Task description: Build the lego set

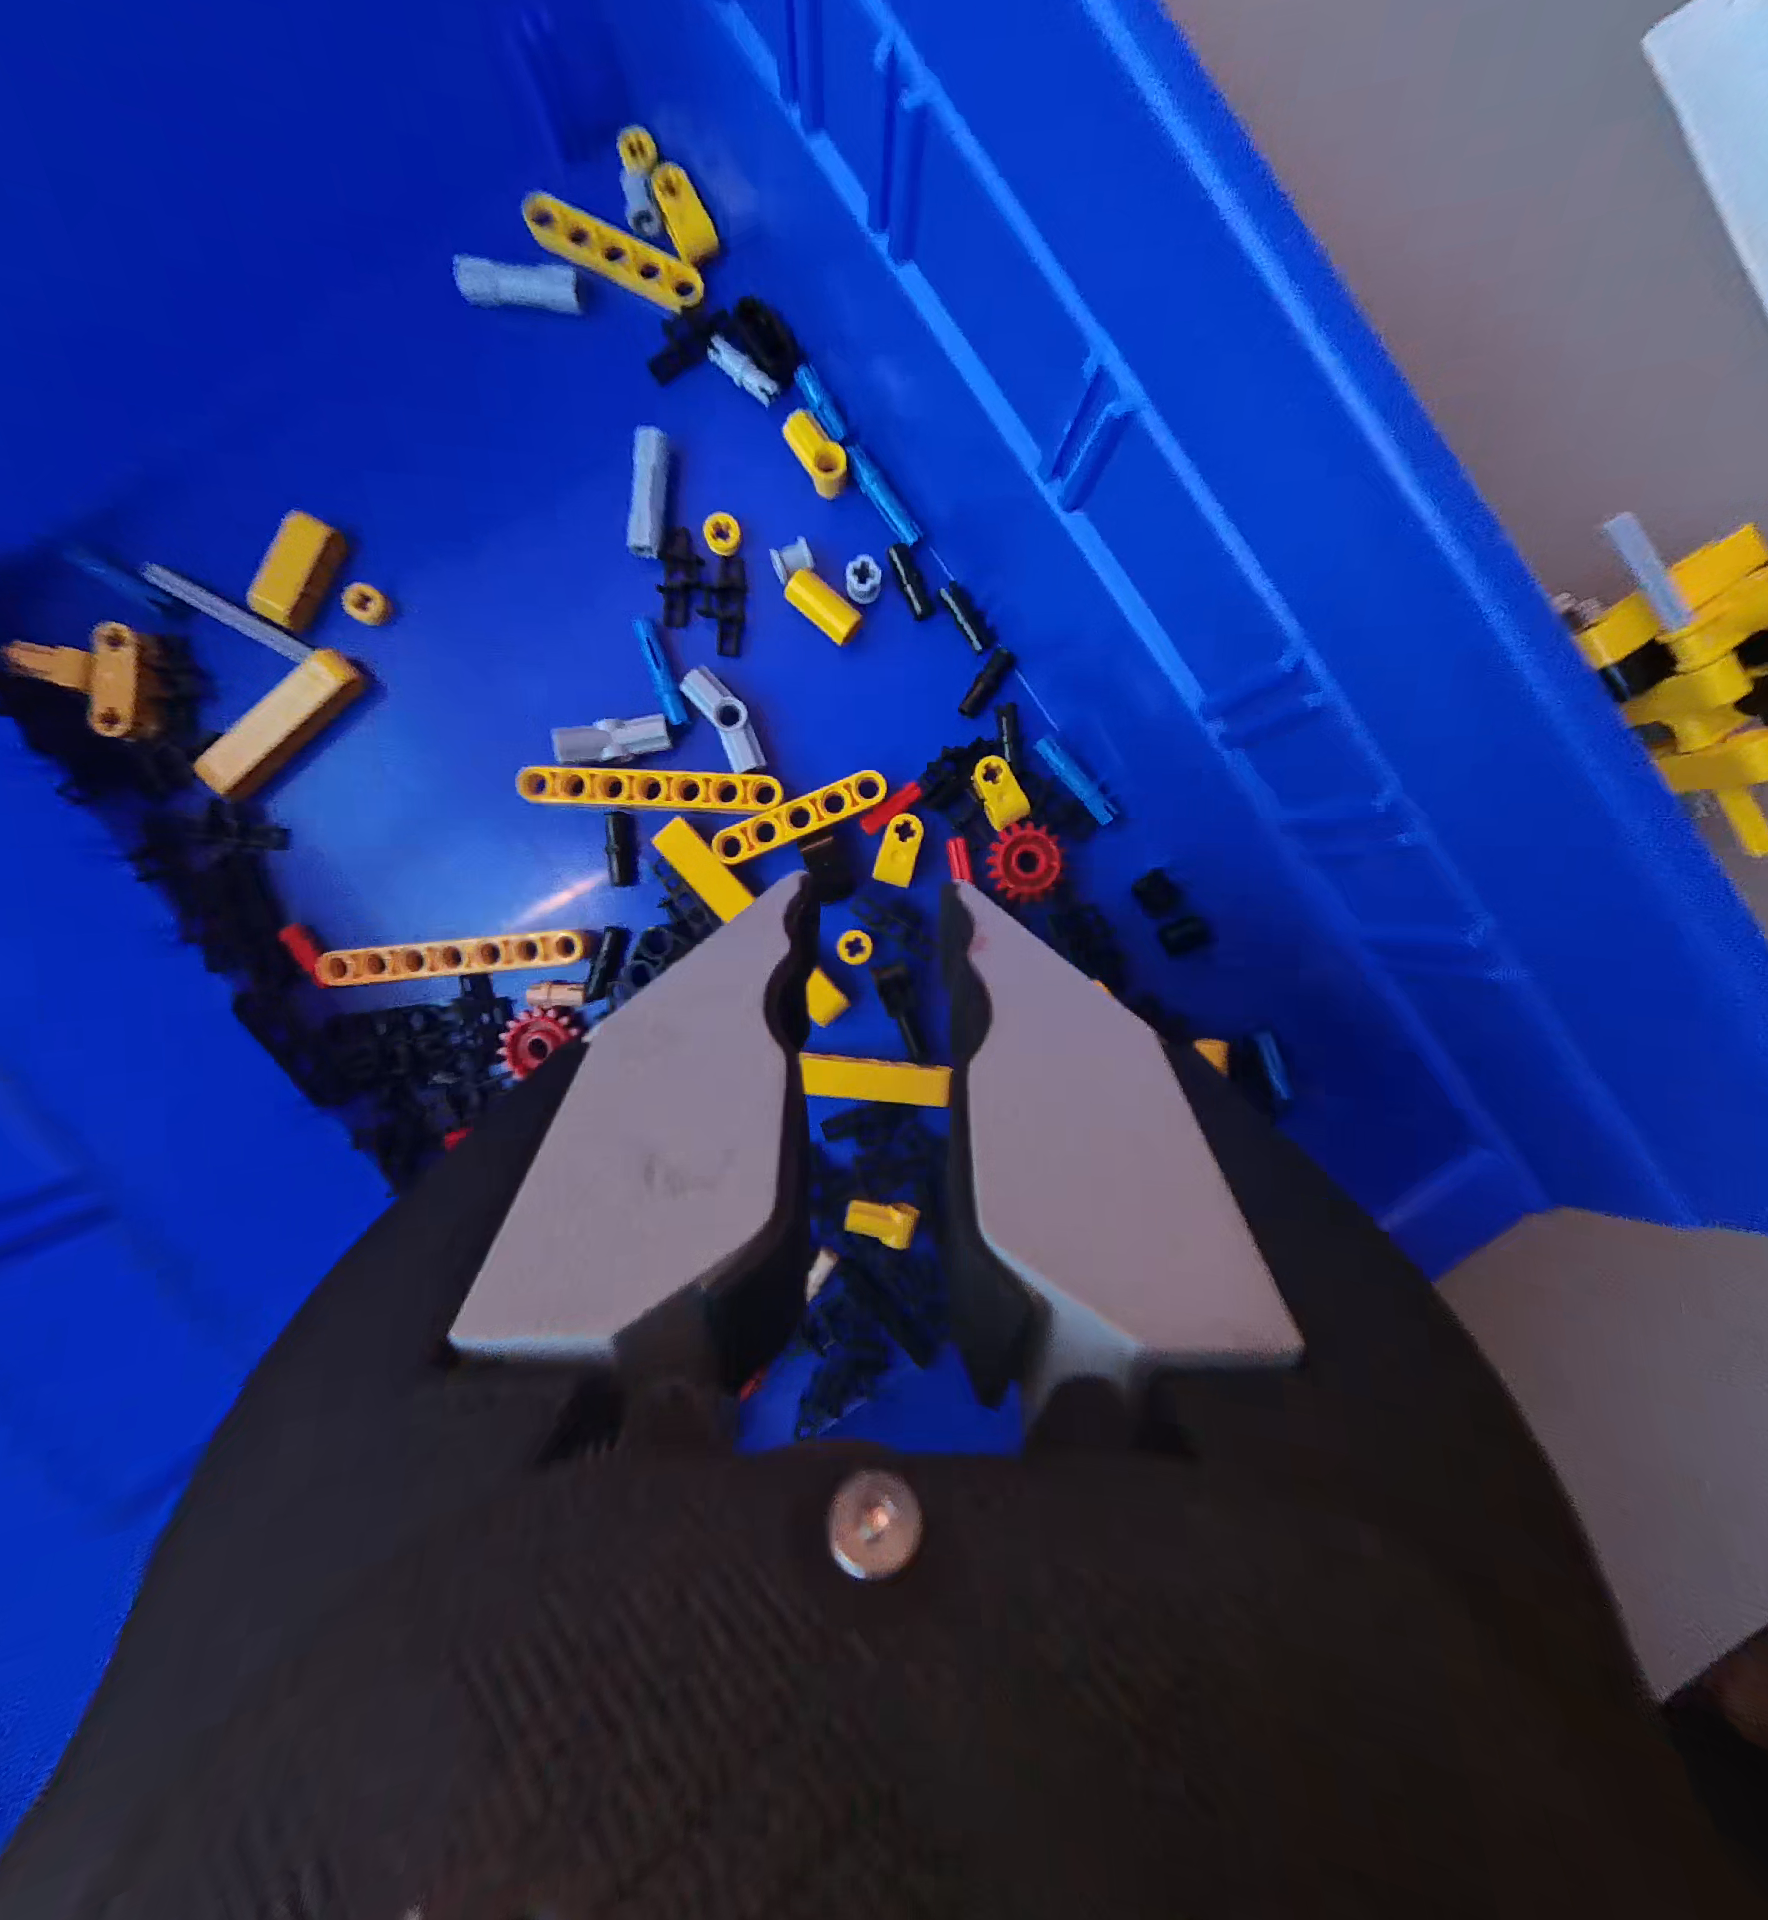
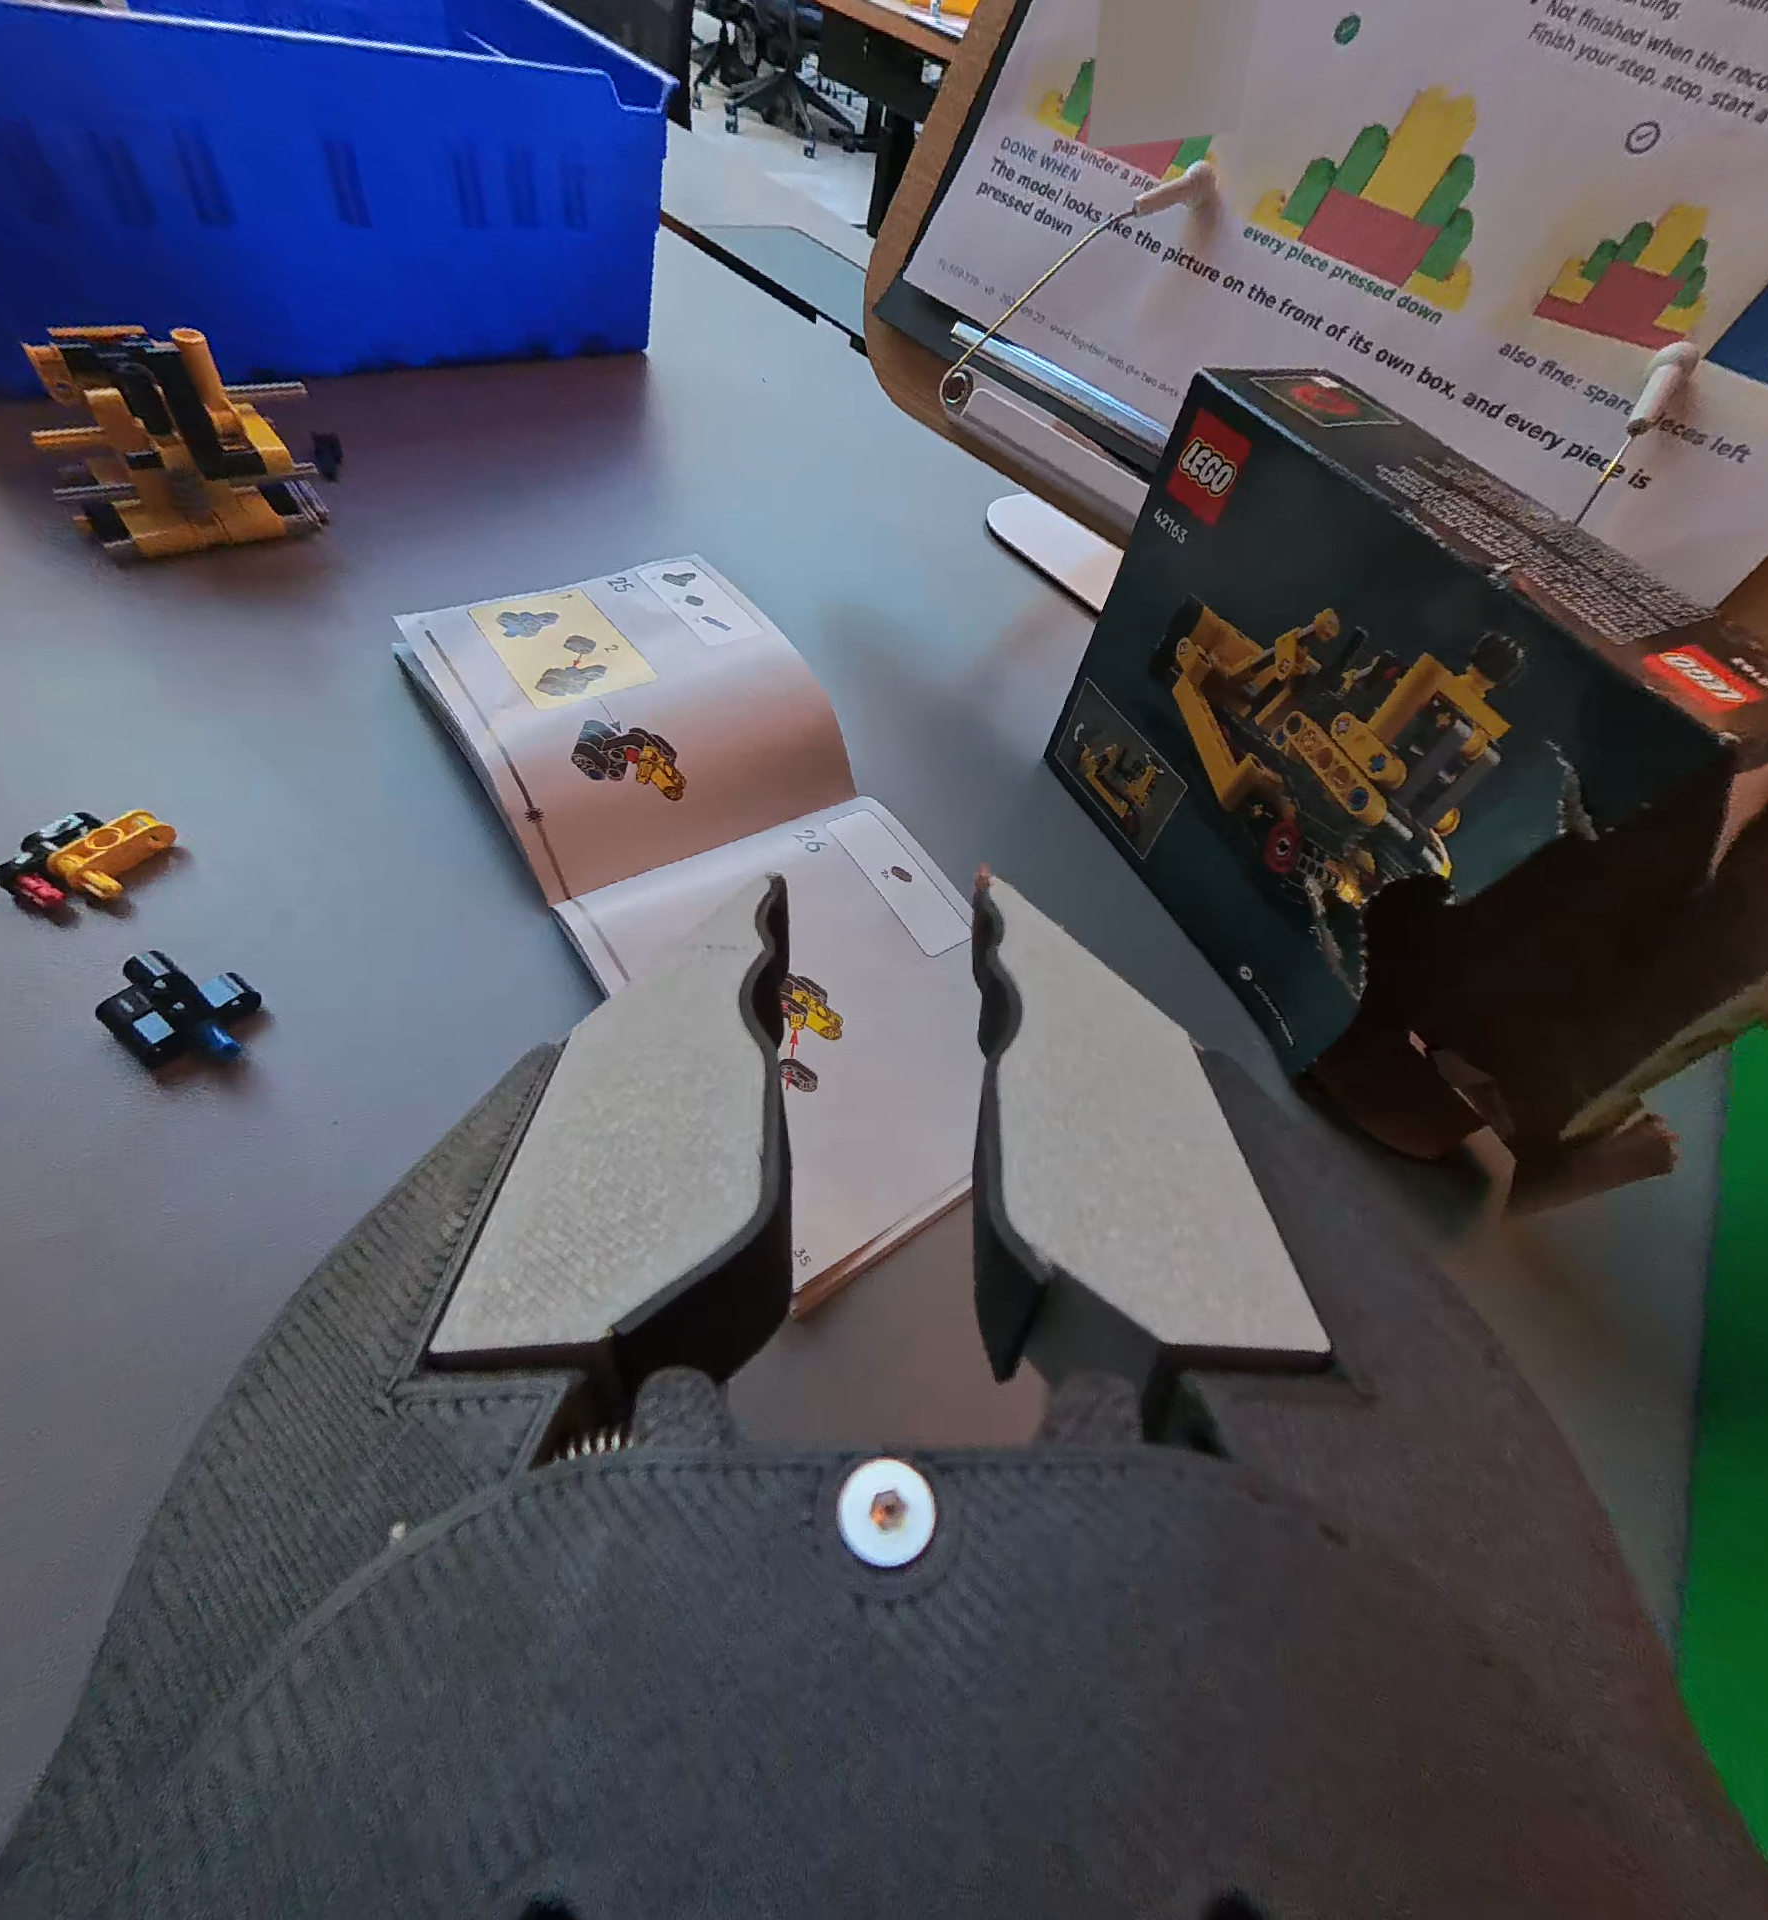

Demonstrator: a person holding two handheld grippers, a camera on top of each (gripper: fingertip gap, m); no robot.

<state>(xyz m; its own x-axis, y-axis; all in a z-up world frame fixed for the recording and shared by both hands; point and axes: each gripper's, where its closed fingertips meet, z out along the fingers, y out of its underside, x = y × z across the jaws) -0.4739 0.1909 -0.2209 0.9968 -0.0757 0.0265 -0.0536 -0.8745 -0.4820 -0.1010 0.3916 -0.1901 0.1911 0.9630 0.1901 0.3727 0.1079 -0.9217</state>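
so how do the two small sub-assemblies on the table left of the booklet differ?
The yellow-and-black sub-assembly carries a yellow holed connector and a red pin end; the black sub-assembly is all black apart from a blue pin tip. The yellow one lies farther from the camera, the black one nearer. Both sit loose on the grey table, ungripped.

- blue bin (image 1: 1119, 436): loose parts yellow, black, light grey, blue; red gear (image 1: 1025, 860) near its wall
- left claw (image 1: 878, 896): grey fingers, black ribbed body
- right claw (image 2: 878, 891): grey speckled fingers, dark ribbed body
- bench (image 2: 360, 1195): dark grey
- half-built model (image 2: 173, 442) by the bin: yellow and black
- small assembly (image 2: 90, 852) near bench's left edge: yellow, black, red
- box (image 2: 1379, 748): dark, yellow bulldozer picture, red logo
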